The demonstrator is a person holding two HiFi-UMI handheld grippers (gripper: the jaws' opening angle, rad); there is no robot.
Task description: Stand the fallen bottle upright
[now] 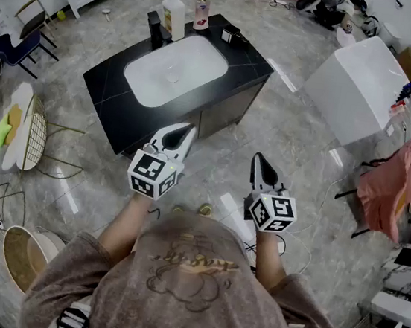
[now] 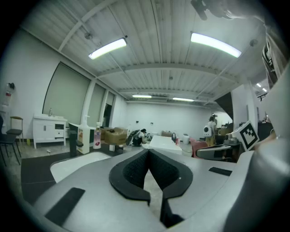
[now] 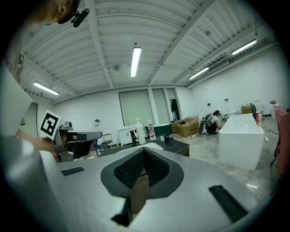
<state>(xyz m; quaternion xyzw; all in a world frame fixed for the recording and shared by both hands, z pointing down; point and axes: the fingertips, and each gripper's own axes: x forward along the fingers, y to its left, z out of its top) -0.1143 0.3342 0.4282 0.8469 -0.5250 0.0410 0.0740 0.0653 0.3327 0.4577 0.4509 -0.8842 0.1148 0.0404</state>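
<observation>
Both claws are clenched on nothing. The left gripper (image 1: pixel 188 130) and the right gripper (image 1: pixel 257 160) hang side by side over the grey marble-look floor (image 1: pixel 291 137), pointing toward a black stone-topped vanity counter (image 1: pixel 111 83) with an oval white sink basin (image 1: pixel 205 51). At the counter's far edge two bottles stand upright, near each other: a tall white plastic pump bottle with a yellowish label (image 1: pixel 173 16) and a smaller pale pump bottle with a pink-red label (image 1: pixel 202 13) — their print is too small to read.
</observation>
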